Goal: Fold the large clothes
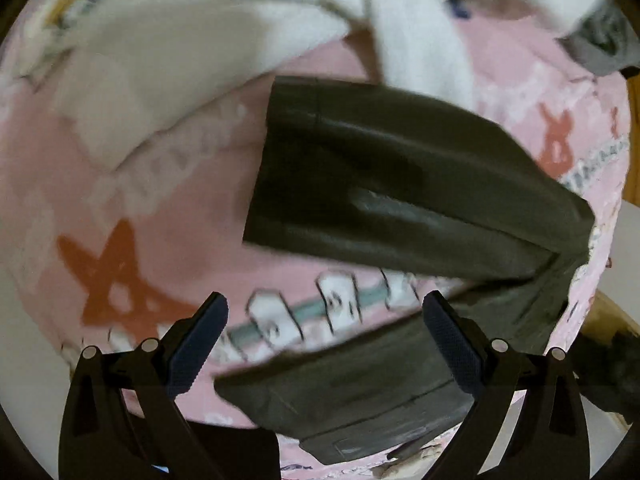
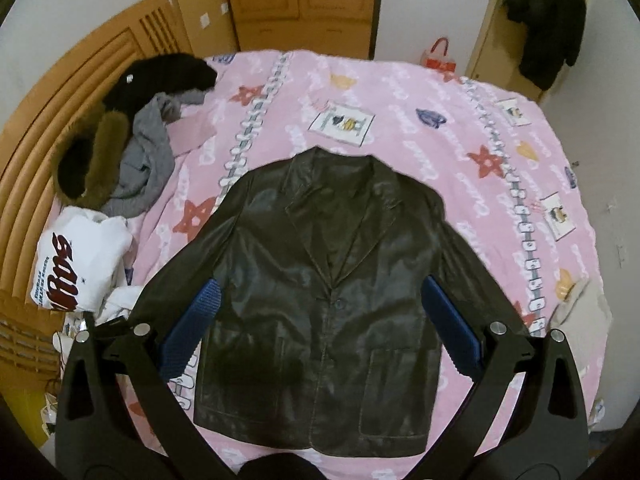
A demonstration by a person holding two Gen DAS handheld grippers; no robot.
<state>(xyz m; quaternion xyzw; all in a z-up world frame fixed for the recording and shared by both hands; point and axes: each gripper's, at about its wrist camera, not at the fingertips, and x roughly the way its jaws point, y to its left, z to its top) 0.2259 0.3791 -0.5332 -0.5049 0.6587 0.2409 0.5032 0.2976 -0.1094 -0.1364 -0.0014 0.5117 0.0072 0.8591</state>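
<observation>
**Leather jacket flat on the bed, first fold not started**

Left wrist view: dark leather jacket [image 1: 400, 184] shows as a sleeve running diagonally over the pink bedsheet [image 1: 168, 208], cuff end toward frame centre. A second dark edge of it lies low in frame, between the pads. Left gripper [image 1: 324, 344] is spread wide, nothing between the pads, hovering above the fabric. Frame is motion-blurred, so I can't tell how close it is to contact. White garment [image 1: 160, 60] lies crumpled just beyond the sleeve; the two look near each other but apart.

Right wrist view: jacket [image 2: 320, 292] lies front up, buttoned, collar pointing away, hem nearest the camera, both sleeves angled out and down. Right gripper [image 2: 320, 320] is high above it, jaws released, holding nothing. Pile of clothes [image 2: 132, 148] sits toward the headboard [image 2: 60, 112], white printed garment [image 2: 80, 264] beside the near sleeve.

Advice for the sleeve fold:
- Pinch the sleeve near the cuff, one layer only; keep the body panel out of the bite.
- Leather is stiff and probably slick, so take a deep bite and close fully before lifting.
- Lift low and carry it across the chest; dragging likely shifts the whole jacket.
- Keep clear of the white garment on approach.
- Right gripper could pin the shoulder.
</observation>
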